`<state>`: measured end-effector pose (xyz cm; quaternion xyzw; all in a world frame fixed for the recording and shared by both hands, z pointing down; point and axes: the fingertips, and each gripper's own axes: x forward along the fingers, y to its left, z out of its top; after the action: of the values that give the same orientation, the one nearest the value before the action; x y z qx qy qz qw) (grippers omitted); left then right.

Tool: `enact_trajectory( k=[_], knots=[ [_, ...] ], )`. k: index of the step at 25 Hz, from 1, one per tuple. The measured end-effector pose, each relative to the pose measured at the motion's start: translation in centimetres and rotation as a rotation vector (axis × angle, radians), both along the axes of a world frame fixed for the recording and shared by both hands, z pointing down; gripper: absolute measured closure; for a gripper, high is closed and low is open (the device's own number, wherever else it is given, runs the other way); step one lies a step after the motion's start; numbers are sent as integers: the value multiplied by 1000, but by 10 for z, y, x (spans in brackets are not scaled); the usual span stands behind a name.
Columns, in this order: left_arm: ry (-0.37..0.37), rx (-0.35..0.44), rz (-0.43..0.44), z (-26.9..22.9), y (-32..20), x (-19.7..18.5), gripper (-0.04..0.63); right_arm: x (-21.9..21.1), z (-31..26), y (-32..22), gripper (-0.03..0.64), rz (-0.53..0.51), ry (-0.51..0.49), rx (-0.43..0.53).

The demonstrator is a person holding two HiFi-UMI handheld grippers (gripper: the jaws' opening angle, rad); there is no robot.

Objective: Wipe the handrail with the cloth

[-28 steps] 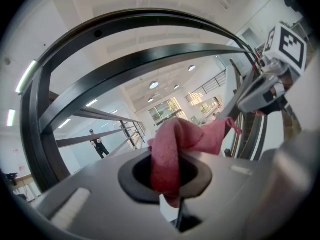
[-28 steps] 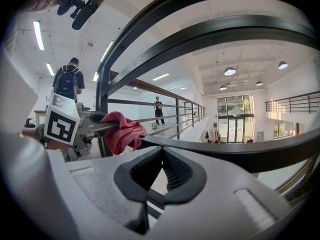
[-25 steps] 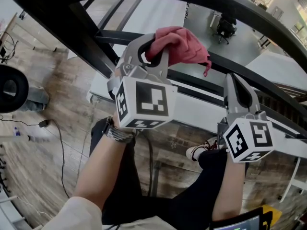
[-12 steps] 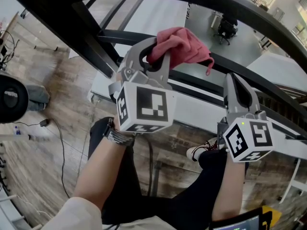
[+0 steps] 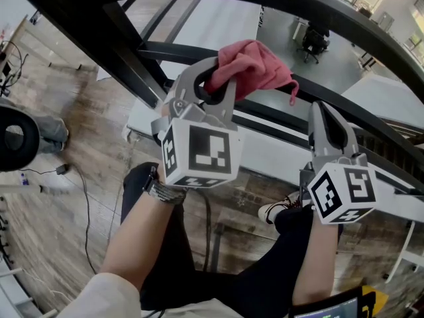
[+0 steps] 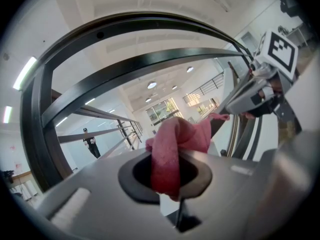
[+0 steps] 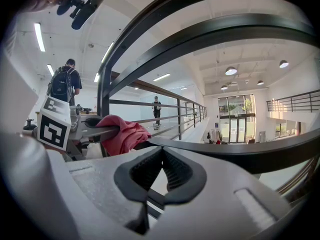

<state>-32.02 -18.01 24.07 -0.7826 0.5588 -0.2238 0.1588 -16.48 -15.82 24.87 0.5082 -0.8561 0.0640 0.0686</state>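
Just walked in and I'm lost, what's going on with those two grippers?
A person holds a gripper in each hand at a black handrail. The left gripper is shut on a pink cloth, which lies bunched on the rail. The right gripper is shut and empty, close to the same rail further along.

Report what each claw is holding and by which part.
Left claw: shut on the pink fabric cloth, pinching a bunched fold at its near end. Right claw: shut, holding nothing.

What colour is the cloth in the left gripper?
Pink crumpled fabric cloth; clearest in head view.
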Motion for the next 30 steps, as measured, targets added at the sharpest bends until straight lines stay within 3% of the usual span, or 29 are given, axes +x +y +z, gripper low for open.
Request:
enact_trajectory(
  k=[8, 15, 30],
  knots=[
    [4, -15, 15, 5, 5, 1, 567, 0, 0, -1, 615, 1, -3, -2],
    [200, -81, 54, 1, 6, 1, 566, -5, -1, -1, 615, -7, -2, 1],
    [247, -124, 66, 8, 10, 4, 566, -2, 0, -1, 615, -4, -3, 1]
  ],
)
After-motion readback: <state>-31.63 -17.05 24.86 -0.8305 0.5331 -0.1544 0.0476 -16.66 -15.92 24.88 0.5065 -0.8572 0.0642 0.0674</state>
